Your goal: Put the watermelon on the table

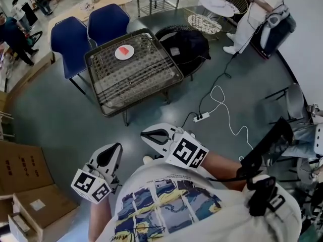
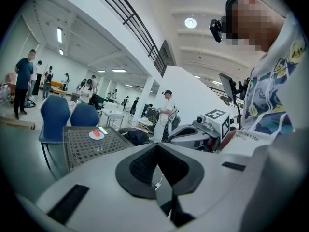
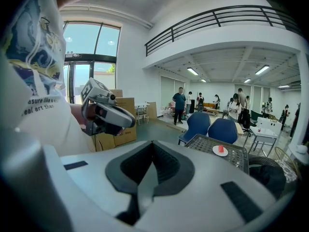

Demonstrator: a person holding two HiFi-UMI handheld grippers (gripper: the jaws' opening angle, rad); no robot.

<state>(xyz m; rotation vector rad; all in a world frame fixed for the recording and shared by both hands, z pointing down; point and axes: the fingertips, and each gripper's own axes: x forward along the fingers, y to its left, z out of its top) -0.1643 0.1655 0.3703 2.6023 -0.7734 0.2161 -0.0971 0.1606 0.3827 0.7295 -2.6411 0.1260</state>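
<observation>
A red watermelon piece [image 1: 124,50] lies on a white plate [image 1: 129,54] at the far end of the wire-mesh table [image 1: 146,77]. It also shows small in the left gripper view as the watermelon piece [image 2: 96,133] and in the right gripper view as the watermelon piece [image 3: 220,149]. Both grippers are held close to the person's chest, well short of the table. My left gripper [image 1: 118,146] is shut with nothing in it, its jaws [image 2: 157,148] meeting. My right gripper [image 1: 144,134] also looks shut and empty, jaws [image 3: 152,145] together.
Two blue chairs [image 1: 91,32] stand behind the table. A black round chair [image 1: 184,47] stands to its right. A power strip with a white cable [image 1: 202,117] lies on the floor between me and the table. Cardboard boxes [image 1: 22,170] are at the left. People stand around the room's edges.
</observation>
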